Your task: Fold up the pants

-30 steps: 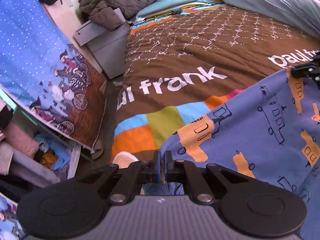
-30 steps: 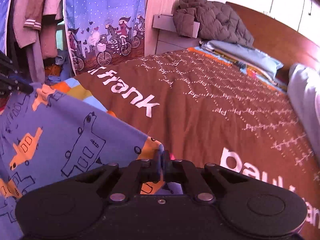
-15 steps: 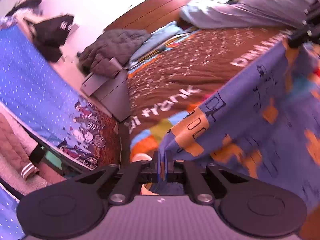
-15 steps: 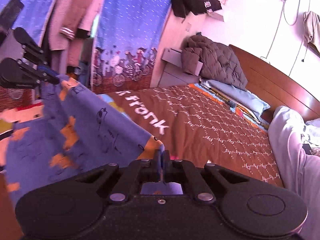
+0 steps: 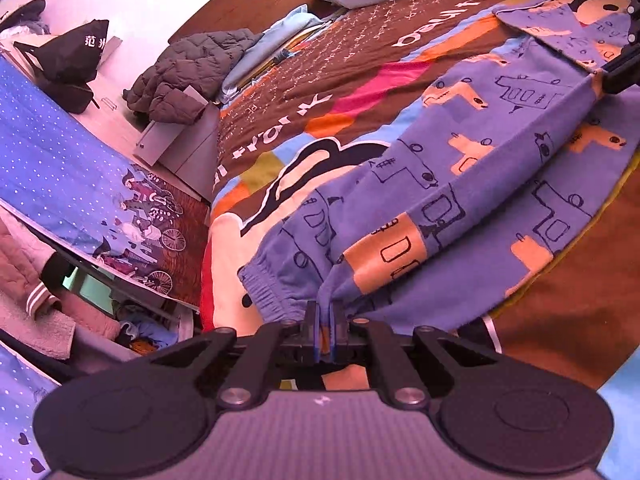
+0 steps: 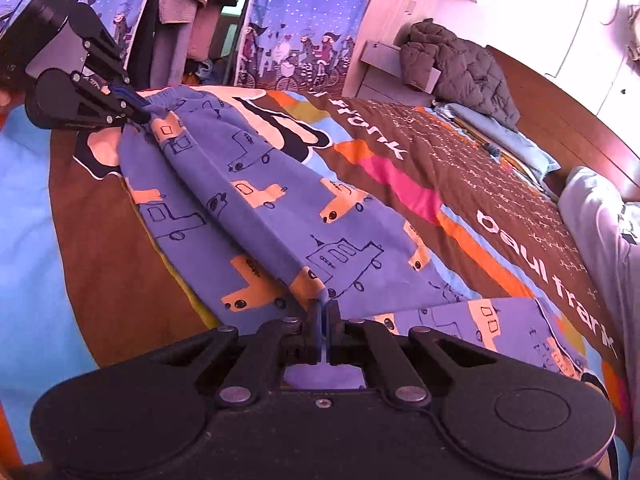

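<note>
My left gripper (image 5: 325, 330) is clamped on the pants (image 5: 460, 200) at the waistband end; my right gripper (image 6: 322, 330) pinches the other end. The pants lie stretched between them on the bedspread (image 6: 460, 168), a raised crease running lengthwise.

We see our left gripper (image 5: 325, 322) pinching the blue truck-printed cotton pants (image 5: 460, 184), spread on the brown patchwork bedspread (image 5: 328, 80).

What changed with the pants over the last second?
The pants came down from hanging in the air and now lie spread on the bedspread. Left hand-held gripper and right hand-held gripper stayed shut on the fabric.
</note>
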`<state>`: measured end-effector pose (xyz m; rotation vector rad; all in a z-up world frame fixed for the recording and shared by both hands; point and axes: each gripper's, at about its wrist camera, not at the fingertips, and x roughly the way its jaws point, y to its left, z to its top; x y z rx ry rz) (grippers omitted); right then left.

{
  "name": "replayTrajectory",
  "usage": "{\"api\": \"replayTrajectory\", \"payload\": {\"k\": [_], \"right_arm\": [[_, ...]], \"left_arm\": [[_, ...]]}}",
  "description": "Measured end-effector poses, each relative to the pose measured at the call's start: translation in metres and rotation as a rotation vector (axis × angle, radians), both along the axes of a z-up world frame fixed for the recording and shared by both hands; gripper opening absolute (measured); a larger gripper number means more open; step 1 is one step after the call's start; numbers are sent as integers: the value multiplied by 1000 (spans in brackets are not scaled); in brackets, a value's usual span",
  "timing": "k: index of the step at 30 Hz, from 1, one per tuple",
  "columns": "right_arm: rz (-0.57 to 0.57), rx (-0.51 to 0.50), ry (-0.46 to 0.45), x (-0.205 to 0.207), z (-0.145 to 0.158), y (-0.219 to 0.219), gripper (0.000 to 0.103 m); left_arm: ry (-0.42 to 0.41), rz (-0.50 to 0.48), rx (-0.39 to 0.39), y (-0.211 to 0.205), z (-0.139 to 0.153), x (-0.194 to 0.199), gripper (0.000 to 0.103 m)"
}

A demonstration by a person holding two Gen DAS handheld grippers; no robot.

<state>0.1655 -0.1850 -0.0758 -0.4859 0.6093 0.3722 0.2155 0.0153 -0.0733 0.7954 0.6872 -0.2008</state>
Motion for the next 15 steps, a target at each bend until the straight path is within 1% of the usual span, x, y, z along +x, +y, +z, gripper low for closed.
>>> {"api": "replayTrajectory", "payload": {"k": [3,5,6,8,10,12,13,14,15], "right_arm": [[1,-9,-22,-8,4,3,0],[15,-33,-25,-9,6,5,0],[32,-67,-23,-13,3,9,0],[59,-124,15,-11,-6,11,0],[60,-151,25,-13,-16,14,2],[57,-159,15,-15,-16,15,11],[51,-143,19,-17,-13,14,15],[41,-111,32,-19,-8,12,26],[25,-73,42,-21,-3,7,42]], "left_arm": [[-19,-19,2,4,3,-4,5],[-6,-42,9,7,1,-4,6],[4,-49,17,9,-2,-3,11],[24,-44,29,11,-9,-4,15],[41,-26,17,13,-7,-7,22],[55,-28,-25,14,4,-17,55],[55,-42,-55,15,10,-24,59],[57,-57,-85,15,15,-30,62],[64,-68,-112,15,21,-35,65]]}}
